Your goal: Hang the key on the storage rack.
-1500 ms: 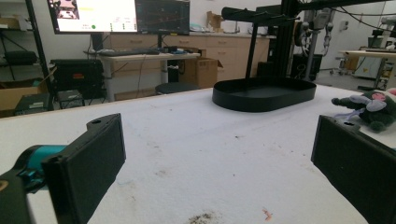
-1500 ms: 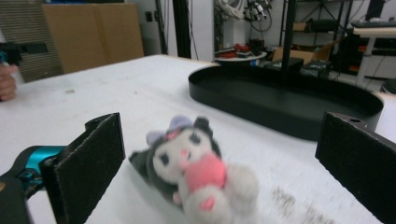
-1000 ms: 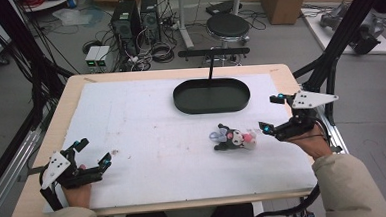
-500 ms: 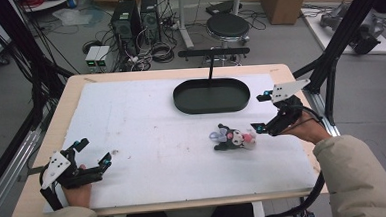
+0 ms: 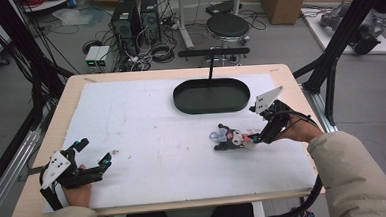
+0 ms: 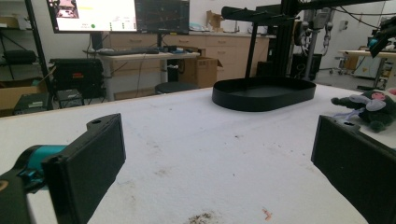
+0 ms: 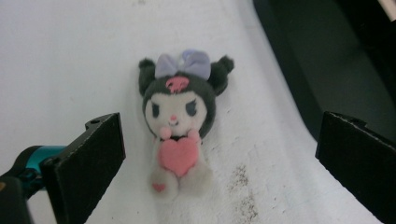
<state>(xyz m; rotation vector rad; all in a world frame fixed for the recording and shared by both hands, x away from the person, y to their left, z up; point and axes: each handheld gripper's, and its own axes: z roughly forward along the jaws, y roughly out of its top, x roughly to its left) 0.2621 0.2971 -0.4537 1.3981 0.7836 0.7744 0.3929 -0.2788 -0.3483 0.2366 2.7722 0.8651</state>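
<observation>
A small plush doll [image 5: 230,137] with a dark hood, lilac bow and pink heart lies on its back on the white mat, right of centre. In the right gripper view the doll [image 7: 178,121] lies between and just beyond the wide-apart black jaws. My right gripper [image 5: 258,135] hovers low at the doll's feet end, open, holding nothing. My left gripper [image 5: 93,155] rests open near the front left corner of the table, far from the doll. The left gripper view has the doll [image 6: 371,108] at its right edge, beyond my open left gripper [image 6: 219,163].
A black oval tray [image 5: 211,96] sits at the back middle of the mat, close behind the doll; its dark wall [image 7: 299,84] runs along the right of the right gripper view. The white mat [image 5: 147,141] has faint dirt marks. Table edge lies right of my right hand.
My right gripper has swung in from the table's right side toward the doll and dropped lower, ending at its feet. The left gripper and the doll have stayed put.
</observation>
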